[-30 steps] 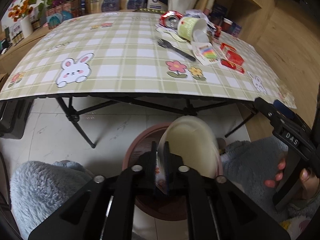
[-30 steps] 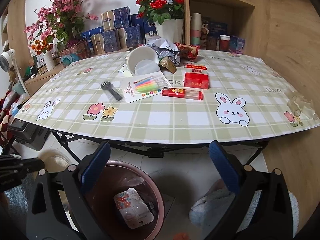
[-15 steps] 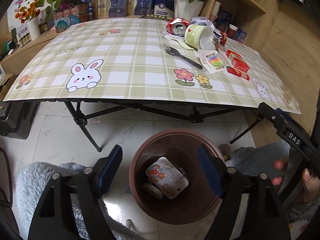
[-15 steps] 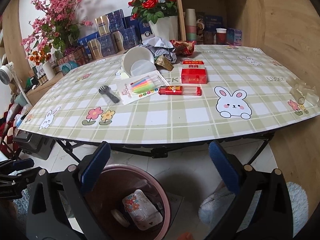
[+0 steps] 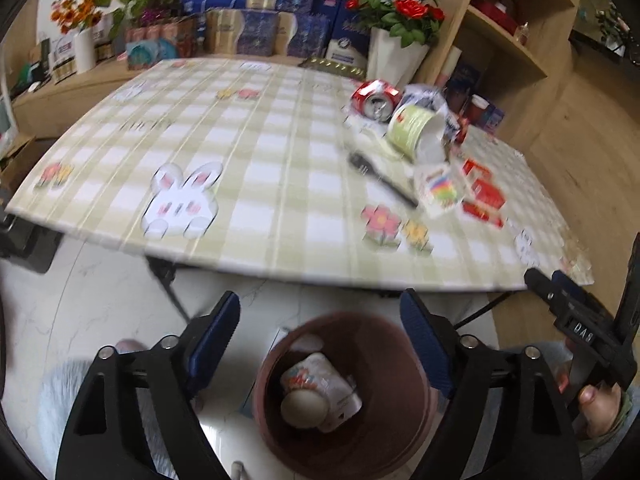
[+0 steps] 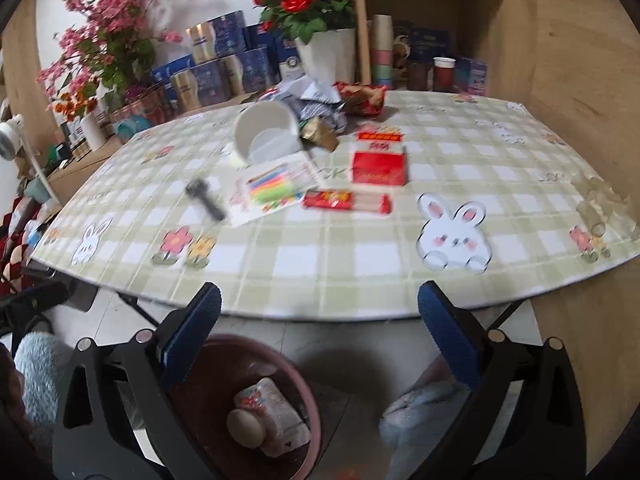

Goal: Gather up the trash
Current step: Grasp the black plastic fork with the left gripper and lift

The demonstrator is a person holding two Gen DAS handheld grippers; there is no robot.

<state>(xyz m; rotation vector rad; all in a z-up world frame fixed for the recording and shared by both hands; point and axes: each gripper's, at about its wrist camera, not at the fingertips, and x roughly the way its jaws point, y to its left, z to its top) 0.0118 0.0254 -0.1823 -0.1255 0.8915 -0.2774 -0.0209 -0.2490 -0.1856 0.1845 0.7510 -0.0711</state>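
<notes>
A brown trash bin (image 5: 384, 344) stands on the floor in front of the table and holds a flowered packet (image 5: 320, 380) and a pale round lid (image 5: 302, 406); it also shows in the right wrist view (image 6: 288, 364). My left gripper (image 5: 320, 332) is open and empty above the bin. My right gripper (image 6: 320, 320) is open and empty by the table's front edge. Trash lies on the table: a green cup (image 5: 416, 128), a red can (image 5: 376, 100), a black fork (image 5: 380, 178), a candle card (image 6: 272, 188), red boxes (image 6: 378, 160) and crumpled wrappers (image 6: 348, 100).
The checked tablecloth table (image 6: 360, 264) has folding legs beneath it. Flower pots and blue boxes (image 6: 224, 60) line the back. A wooden shelf (image 6: 432, 40) stands at the right. Fluffy slippers (image 6: 424, 420) sit on the floor beside the bin.
My left gripper opened and dropped the pale lid into the bin, then rose toward the table. My right gripper moved slightly closer to the table, still open.
</notes>
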